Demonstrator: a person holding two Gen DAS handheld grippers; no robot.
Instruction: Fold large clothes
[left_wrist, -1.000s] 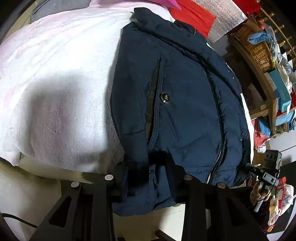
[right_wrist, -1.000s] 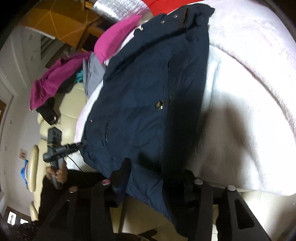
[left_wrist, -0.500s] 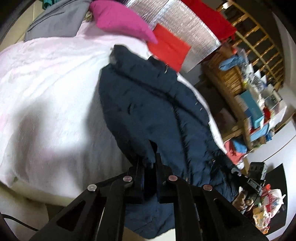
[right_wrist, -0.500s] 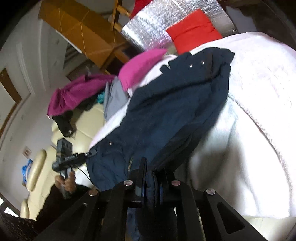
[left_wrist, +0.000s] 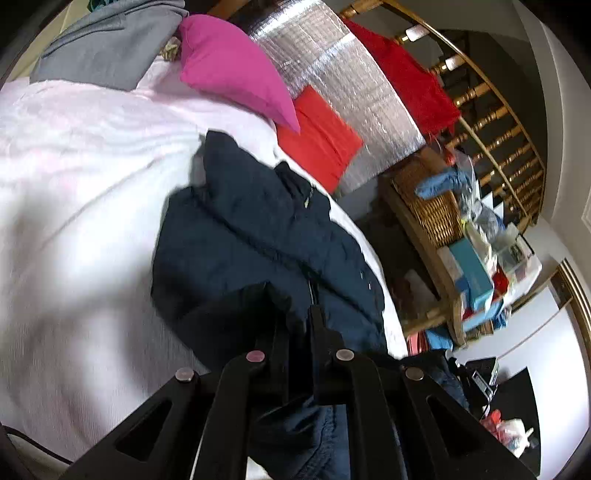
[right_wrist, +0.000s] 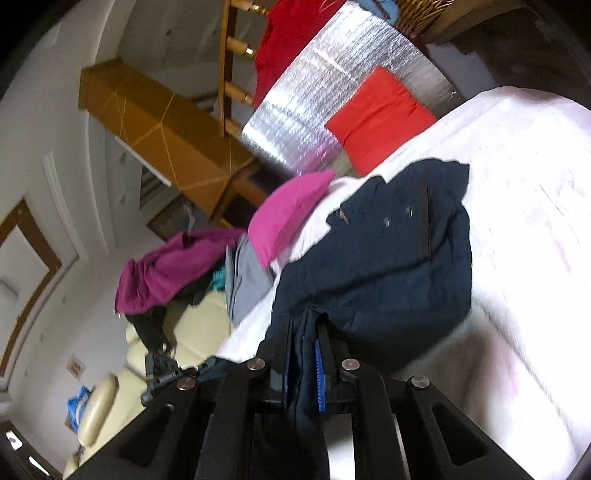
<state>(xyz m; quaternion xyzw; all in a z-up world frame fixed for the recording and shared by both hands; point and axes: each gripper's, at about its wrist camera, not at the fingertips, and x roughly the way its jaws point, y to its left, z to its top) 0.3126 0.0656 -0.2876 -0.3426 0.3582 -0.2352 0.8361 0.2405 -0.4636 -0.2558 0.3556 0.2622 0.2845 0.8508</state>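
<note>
Both grippers are clenched on one navy jacket: the left gripper pinches a raised fold by the zipper, its fingertips sunk out of sight in the cloth, and the right gripper clamps a doubled edge showing a blue strip. Most of the jacket lies on the white blanket; its hem hangs below, cut off at the frame edge. Beyond the jacket sit one pink cushion, one red folded cloth and one grey garment, partly cropped. Motion blurs the blanket's texture.
</note>
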